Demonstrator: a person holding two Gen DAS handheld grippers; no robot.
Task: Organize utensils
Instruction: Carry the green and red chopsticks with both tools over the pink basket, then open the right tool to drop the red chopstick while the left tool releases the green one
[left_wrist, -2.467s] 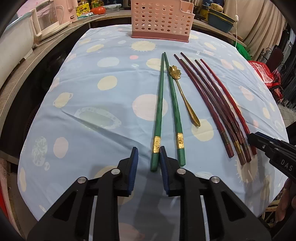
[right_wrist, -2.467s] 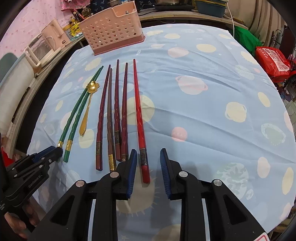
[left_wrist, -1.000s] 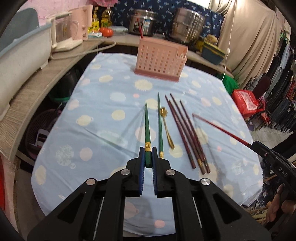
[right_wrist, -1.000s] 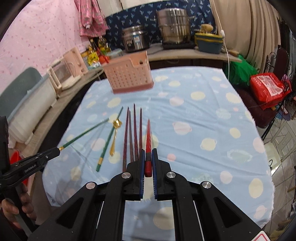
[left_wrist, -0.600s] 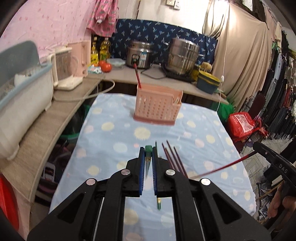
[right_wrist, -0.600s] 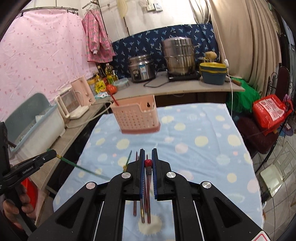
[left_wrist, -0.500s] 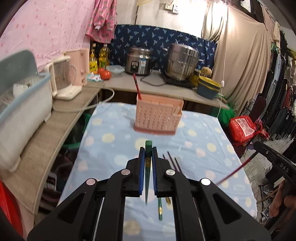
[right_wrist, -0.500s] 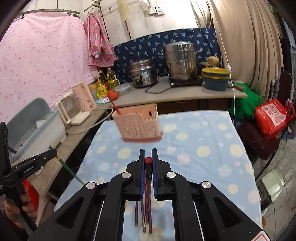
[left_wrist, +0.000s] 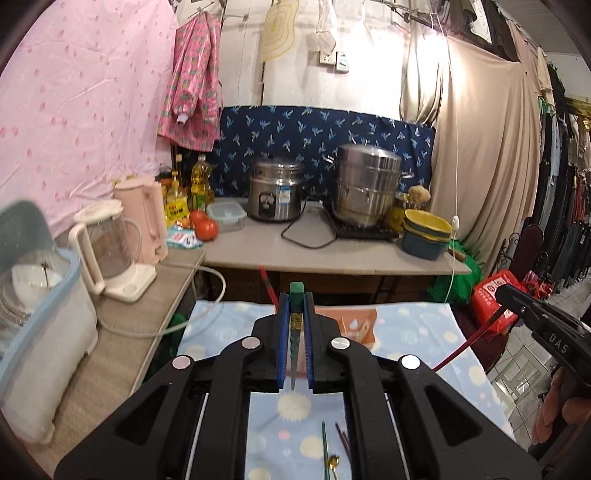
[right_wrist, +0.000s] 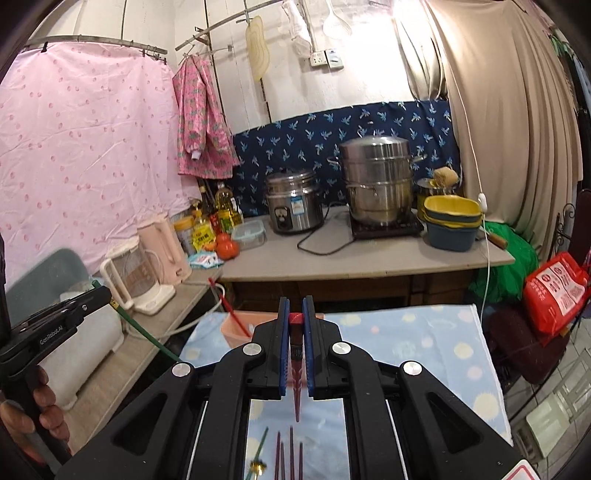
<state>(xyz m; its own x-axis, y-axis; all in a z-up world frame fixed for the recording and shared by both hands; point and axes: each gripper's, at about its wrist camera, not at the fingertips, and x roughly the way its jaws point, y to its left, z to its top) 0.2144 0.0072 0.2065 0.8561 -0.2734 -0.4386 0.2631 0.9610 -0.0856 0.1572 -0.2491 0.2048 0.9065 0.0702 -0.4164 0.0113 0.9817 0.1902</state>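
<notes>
My left gripper (left_wrist: 295, 299) is shut on a green chopstick (left_wrist: 294, 354), which hangs tip-down between the blue pads, high above the table. My right gripper (right_wrist: 295, 304) is shut on a red chopstick (right_wrist: 296, 369) in the same way. The pink perforated basket (left_wrist: 356, 325) stands at the table's far end, mostly hidden behind the fingers, with one red chopstick (right_wrist: 232, 312) in it. Left on the cloth are a green chopstick (left_wrist: 324, 446), a gold spoon (left_wrist: 333, 463) and several dark red chopsticks (right_wrist: 291, 454).
The blue dotted tablecloth (right_wrist: 424, 343) covers the table. Behind it a counter (left_wrist: 332, 254) holds a rice cooker (left_wrist: 275, 194), a steamer pot (left_wrist: 367, 184), stacked bowls (left_wrist: 426, 232) and kettles (left_wrist: 110, 247). A dish bin (left_wrist: 33, 295) stands left, a red bag (right_wrist: 554, 295) right.
Both grippers closed on a chopstick, lifted it off the cloth and rose, tilting up. The table has dropped low in both views and the chopsticks now hang tip-down.
</notes>
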